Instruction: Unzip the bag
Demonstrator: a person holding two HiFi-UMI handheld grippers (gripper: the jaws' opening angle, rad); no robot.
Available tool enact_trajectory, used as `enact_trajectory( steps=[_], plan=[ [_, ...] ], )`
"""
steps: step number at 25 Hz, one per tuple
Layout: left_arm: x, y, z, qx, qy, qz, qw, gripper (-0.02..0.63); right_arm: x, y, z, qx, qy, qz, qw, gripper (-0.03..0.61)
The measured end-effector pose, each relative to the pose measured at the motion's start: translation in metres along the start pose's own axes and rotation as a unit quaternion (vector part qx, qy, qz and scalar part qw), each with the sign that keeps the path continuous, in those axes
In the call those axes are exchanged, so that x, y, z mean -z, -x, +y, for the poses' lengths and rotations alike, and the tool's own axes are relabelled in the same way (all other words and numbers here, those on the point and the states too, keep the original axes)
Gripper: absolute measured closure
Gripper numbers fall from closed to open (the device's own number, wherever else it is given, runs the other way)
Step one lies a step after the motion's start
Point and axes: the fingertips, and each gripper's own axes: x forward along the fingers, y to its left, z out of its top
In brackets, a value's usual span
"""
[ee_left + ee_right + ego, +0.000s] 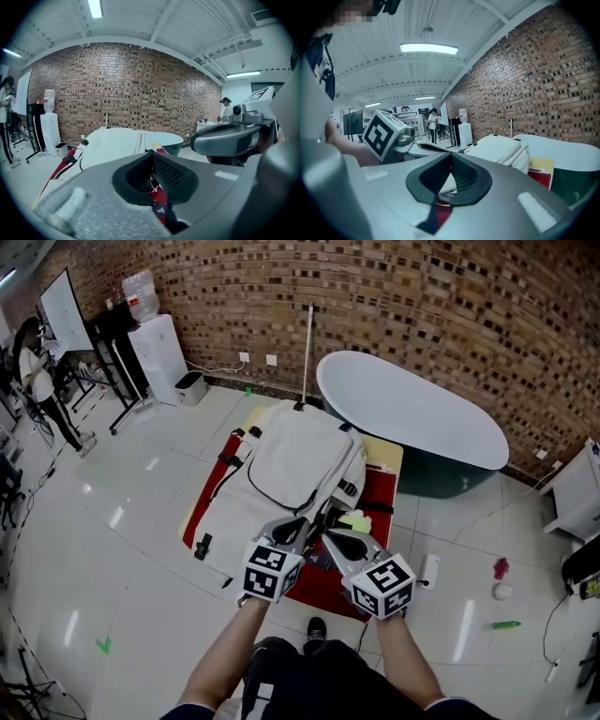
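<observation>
Your bag (300, 465) is off-white, with black straps and buckles and a thin dark zip line curving across it. The mat (380, 502) under it is red, and the board (387, 454) beneath that is pale yellow. Your left gripper (302, 523) and right gripper (334, 538) are grey with black pads, and each bears black square markers on white faces. The brick wall (422, 306) is reddish brown, flecked with darker bricks. The bathtub (412, 409) is white with a dark green side. The floor (112, 549) is glossy white tile, and the pen (506, 624) on it is green.
</observation>
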Motion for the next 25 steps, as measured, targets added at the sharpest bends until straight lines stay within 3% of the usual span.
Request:
enact_trajectory(
  steps=[3, 7, 13, 17, 25],
  plan=[
    [0.007, -0.019, 0.015, -0.010, -0.004, 0.020, 0.9997, 0.609, 0.005, -0.017, -0.016, 0.006, 0.020, 0.021, 1.000, 0.575],
    [0.024, -0.044, 0.029, -0.002, -0.012, 0.053, 0.9985, 0.607, 0.012, -0.034, -0.033, 0.013, 0.002, 0.031, 0.999, 0.574],
    [0.053, -0.074, 0.049, 0.011, -0.037, 0.113, 0.9928, 0.567, 0.020, -0.049, -0.050, 0.047, -0.014, 0.047, 0.998, 0.574],
    [0.077, -0.096, 0.053, 0.034, -0.046, 0.153, 0.9865, 0.505, 0.025, -0.047, -0.060, 0.074, -0.023, 0.055, 0.995, 0.575],
    [0.098, -0.118, 0.069, 0.002, -0.056, 0.178, 0.9825, 0.503, 0.031, -0.041, -0.072, 0.105, -0.032, 0.067, 0.992, 0.575]
  ],
)
